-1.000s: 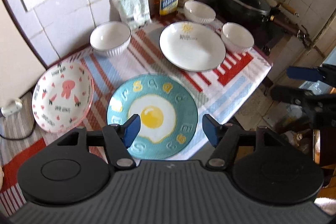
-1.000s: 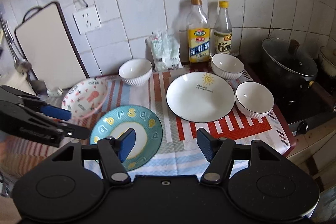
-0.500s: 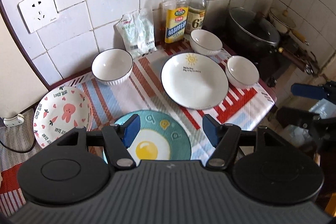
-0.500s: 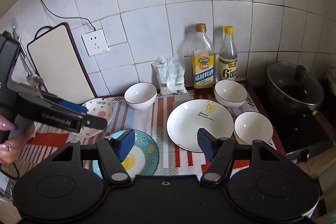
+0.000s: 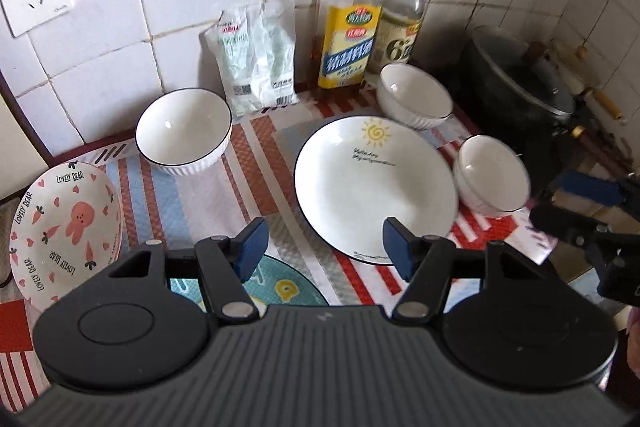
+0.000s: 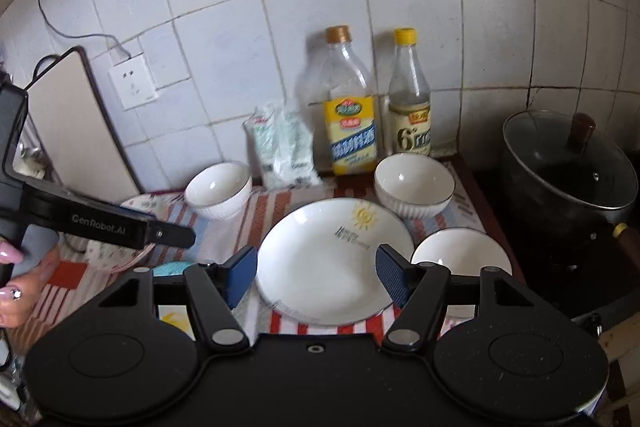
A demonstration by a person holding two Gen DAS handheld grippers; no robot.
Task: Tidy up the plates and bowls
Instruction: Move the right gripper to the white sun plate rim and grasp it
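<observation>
Fingers of both the left gripper (image 5: 323, 245) and right gripper (image 6: 316, 277) stay spread, holding nothing, now nearer the sun plate (image 5: 374, 187) at frame centre. Only the left view shows the bear plate (image 5: 60, 227) whole, lower left, overhanging the tabletop (image 5: 256, 143) edge.

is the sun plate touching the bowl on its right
Cannot tell. In both wrist views the sun plate rim meets the bowl with no striped cloth showing between, but overlap could hide a gap.
</observation>
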